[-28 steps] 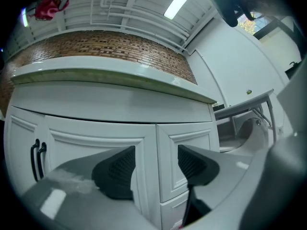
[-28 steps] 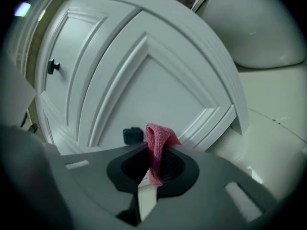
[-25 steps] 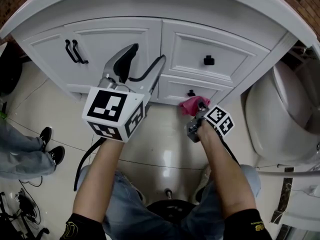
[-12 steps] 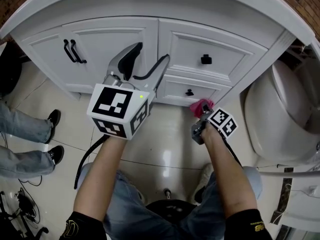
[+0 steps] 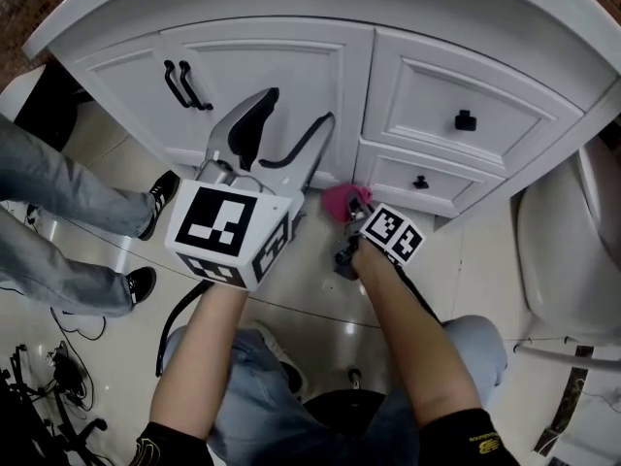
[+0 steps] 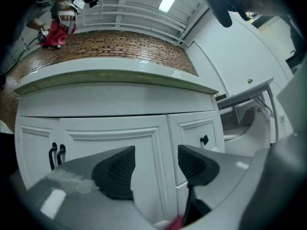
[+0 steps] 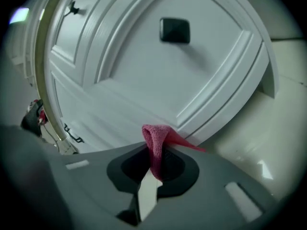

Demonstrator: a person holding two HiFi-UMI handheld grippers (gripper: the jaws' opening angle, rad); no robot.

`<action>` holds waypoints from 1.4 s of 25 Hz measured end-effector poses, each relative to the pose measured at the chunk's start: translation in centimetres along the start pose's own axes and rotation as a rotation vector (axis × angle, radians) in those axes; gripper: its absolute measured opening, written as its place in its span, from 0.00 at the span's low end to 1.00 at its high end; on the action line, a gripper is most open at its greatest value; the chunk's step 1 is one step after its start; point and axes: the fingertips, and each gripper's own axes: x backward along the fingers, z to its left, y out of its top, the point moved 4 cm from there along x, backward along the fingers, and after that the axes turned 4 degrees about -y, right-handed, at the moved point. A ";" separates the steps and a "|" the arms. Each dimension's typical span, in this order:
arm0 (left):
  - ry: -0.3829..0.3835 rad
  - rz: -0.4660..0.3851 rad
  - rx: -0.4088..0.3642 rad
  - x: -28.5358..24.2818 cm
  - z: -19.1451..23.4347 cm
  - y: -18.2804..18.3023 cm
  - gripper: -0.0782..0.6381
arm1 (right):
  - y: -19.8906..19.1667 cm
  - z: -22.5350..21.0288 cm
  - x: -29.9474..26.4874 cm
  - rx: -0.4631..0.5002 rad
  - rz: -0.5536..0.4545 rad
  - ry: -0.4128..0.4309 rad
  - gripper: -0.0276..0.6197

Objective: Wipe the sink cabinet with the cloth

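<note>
The white sink cabinet [image 5: 291,76] fills the upper head view, with two doors on the left and two drawers on the right. My right gripper [image 5: 355,209] is shut on a pink cloth [image 5: 342,200], held low against the cabinet's base near the bottom drawer [image 5: 432,181]. In the right gripper view the pink cloth [image 7: 156,143] sticks out between the jaws, close below the drawer's black knob [image 7: 174,30]. My left gripper [image 5: 281,129] is open and holds nothing, hanging in front of the right-hand door [image 6: 115,138].
Black handles [image 5: 184,85] sit on the left door. Another person's legs and black shoes [image 5: 146,284] stand on the tiled floor at the left. A white toilet [image 5: 568,250] is at the right. Cables [image 5: 39,377] lie at bottom left.
The right gripper with the cloth swung right along the cabinet's base, then back left. The view shifted, so the cabinet now sits further right. The bystander's legs came closer.
</note>
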 end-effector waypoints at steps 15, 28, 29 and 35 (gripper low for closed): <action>-0.040 0.013 -0.015 -1.1 -1.5 -0.2 0.50 | 8.1 -8.7 6.1 0.049 -0.165 -0.146 0.07; -0.118 -0.018 -0.032 -2.6 -7.2 1.9 0.50 | 16.9 -11.0 15.8 0.323 -0.254 -0.186 0.07; -0.119 -0.024 -0.029 -2.1 -7.9 2.2 0.50 | 16.8 -10.1 16.3 0.342 -0.255 -0.171 0.07; -0.117 -0.042 -0.084 3.4 -12.1 4.5 0.50 | 15.6 -3.0 21.2 0.470 -0.277 -0.086 0.07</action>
